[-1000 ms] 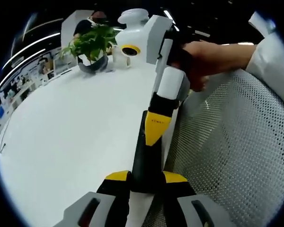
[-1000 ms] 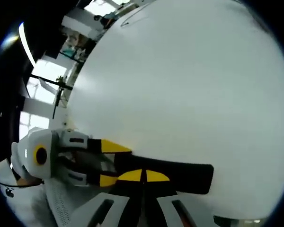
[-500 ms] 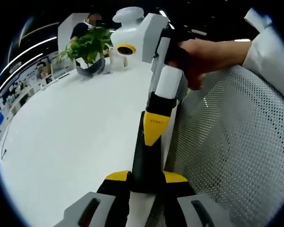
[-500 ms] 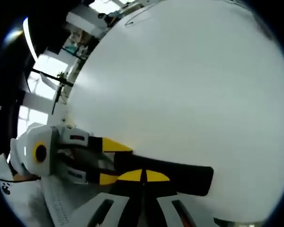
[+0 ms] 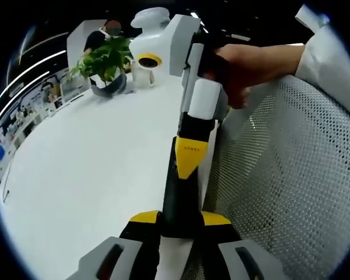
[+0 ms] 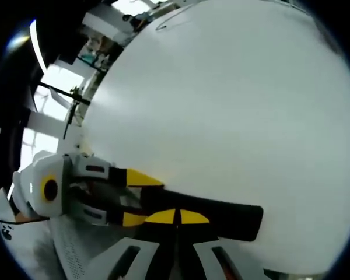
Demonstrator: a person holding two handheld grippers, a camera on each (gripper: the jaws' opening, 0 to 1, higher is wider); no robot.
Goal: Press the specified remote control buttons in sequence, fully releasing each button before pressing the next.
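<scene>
Left gripper (image 5: 179,224): its two yellow-tipped fingers (image 5: 144,217) are clenched on the near end of a long black remote control (image 5: 179,198), which runs away from the camera along the tabletop's (image 5: 93,169) edge. Buttons on the remote cannot be made out.

Right gripper, seen in the left gripper view (image 5: 189,160): it comes in from the far side, white body, black forearm section, yellow tip. The fingers look closed to a point, with the yellow tip resting on the remote's upper face near mid-length. A person's hand (image 5: 245,67) holds this gripper's handle; a white sleeve (image 5: 329,58) follows to the right.

Right gripper view: its own yellow fingers (image 6: 189,217) are drawn together with no gap between them and sit down on the remote (image 6: 221,216), which lies black and lengthwise across the low part of the view. The left gripper (image 6: 128,198) shows at the side, both yellow fingers pinching the remote's end from either flank.

Remote's place: at the tabletop's near edge, right beside a white mesh chair back (image 5: 286,186).

Far corner of the tabletop: a green potted plant (image 5: 105,61) in a dark bowl, a white mug (image 5: 137,76) just beside it.
</scene>
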